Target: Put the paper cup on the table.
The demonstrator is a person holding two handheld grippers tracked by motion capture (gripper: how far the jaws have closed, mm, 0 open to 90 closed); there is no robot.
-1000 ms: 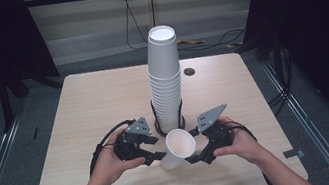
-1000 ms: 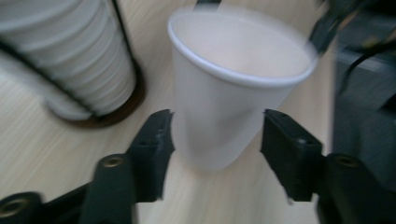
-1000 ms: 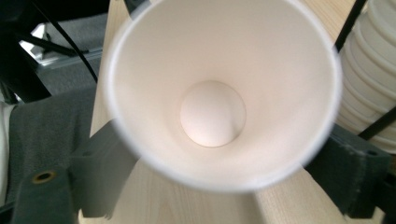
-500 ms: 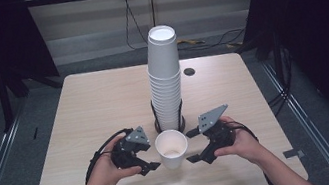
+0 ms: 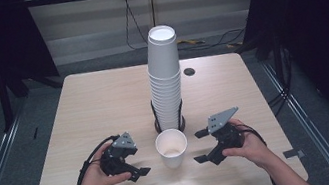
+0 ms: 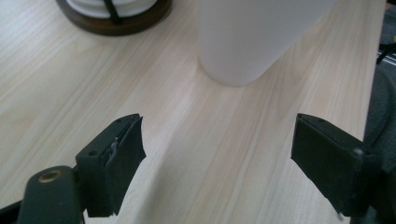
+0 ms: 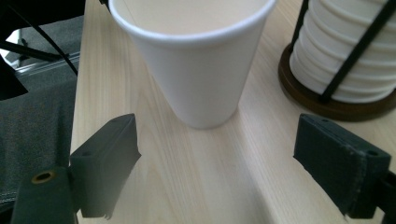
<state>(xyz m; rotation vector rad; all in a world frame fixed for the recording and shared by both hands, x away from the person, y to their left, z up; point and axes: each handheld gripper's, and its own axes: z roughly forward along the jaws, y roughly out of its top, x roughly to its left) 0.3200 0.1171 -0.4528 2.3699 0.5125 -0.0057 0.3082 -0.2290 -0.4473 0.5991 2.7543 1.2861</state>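
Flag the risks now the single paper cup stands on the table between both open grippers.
1. The paper cup stands free and empty, close to the left gripper and right gripper; a nudge from either could tip it.
2. It sits just in front of the cup stack in its holder; a swing there might topple the tall stack.

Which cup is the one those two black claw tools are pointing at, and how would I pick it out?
Start at the tall stack of white paper cups in its dark round holder, near the middle of the wooden table. Just in front of it, towards the person, one white paper cup stands alone. Unlike the stacked cups, it sits mouth up on the bare wood, untouched, between the left gripper and the right gripper.
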